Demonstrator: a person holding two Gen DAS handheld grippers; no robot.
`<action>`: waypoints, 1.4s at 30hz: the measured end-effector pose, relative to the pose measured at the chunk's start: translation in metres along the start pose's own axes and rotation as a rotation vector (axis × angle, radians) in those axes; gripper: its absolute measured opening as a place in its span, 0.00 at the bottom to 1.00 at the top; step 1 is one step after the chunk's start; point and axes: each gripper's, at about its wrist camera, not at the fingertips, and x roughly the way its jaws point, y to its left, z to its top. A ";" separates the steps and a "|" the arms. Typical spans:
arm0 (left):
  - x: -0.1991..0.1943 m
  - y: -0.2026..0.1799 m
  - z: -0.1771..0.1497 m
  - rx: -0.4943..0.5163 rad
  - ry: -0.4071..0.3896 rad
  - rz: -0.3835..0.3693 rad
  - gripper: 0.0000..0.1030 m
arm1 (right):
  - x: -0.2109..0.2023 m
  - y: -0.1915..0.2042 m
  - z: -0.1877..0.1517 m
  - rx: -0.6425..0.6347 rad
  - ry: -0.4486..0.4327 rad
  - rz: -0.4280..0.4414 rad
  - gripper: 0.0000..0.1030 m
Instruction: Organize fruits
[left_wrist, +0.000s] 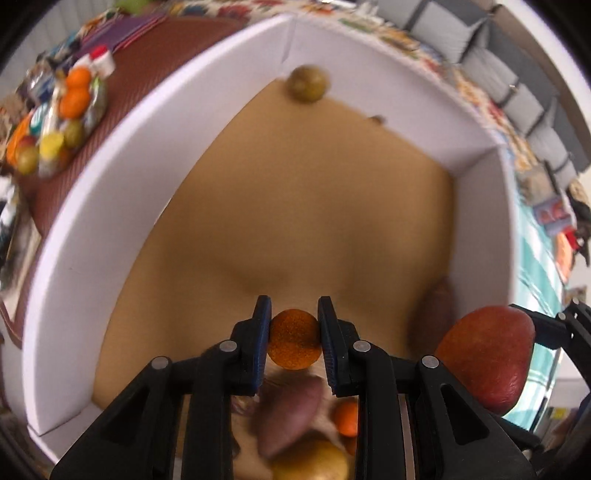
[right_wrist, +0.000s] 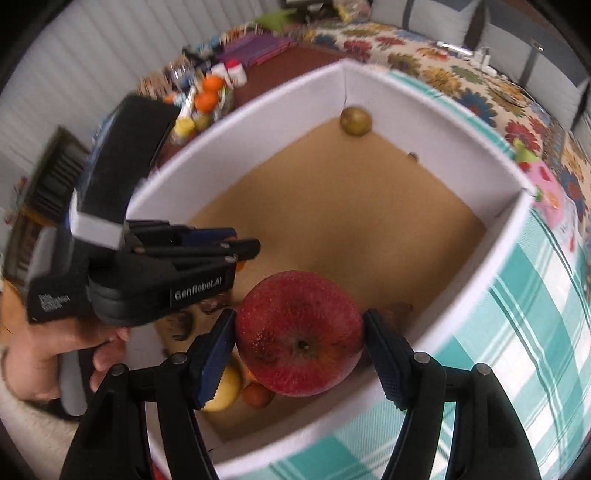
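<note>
My left gripper (left_wrist: 294, 338) is shut on a small orange (left_wrist: 294, 344) and holds it above the near part of a white-walled box (left_wrist: 184, 122) with a brown floor. My right gripper (right_wrist: 300, 345) is shut on a big red apple (right_wrist: 299, 334) over the box's (right_wrist: 480, 295) near corner; the apple also shows in the left wrist view (left_wrist: 487, 354). The left gripper body (right_wrist: 147, 266) shows in the right wrist view. A green-brown fruit (left_wrist: 307, 84) lies in the far corner (right_wrist: 355, 121). A yellow fruit (right_wrist: 223, 387), a small orange fruit (right_wrist: 258, 395) and a purplish fruit (left_wrist: 291, 413) lie below the grippers.
A pile of oranges, green fruits and packets (left_wrist: 62, 118) lies on a dark red mat (left_wrist: 147, 48) left of the box, also in the right wrist view (right_wrist: 201, 107). A teal checked cloth (right_wrist: 517, 332) and a flowered cloth (right_wrist: 424, 55) cover the table. Grey cushions (left_wrist: 517, 85) stand behind.
</note>
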 end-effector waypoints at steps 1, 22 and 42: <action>0.004 0.004 -0.001 -0.003 0.007 0.006 0.25 | 0.010 0.001 0.001 -0.004 0.012 -0.007 0.67; -0.139 -0.028 -0.071 0.071 -0.514 0.210 0.89 | -0.095 0.006 -0.029 -0.017 -0.179 -0.164 0.95; -0.187 -0.044 -0.159 0.049 -0.514 0.357 0.90 | -0.159 0.064 -0.128 0.041 -0.326 -0.197 0.96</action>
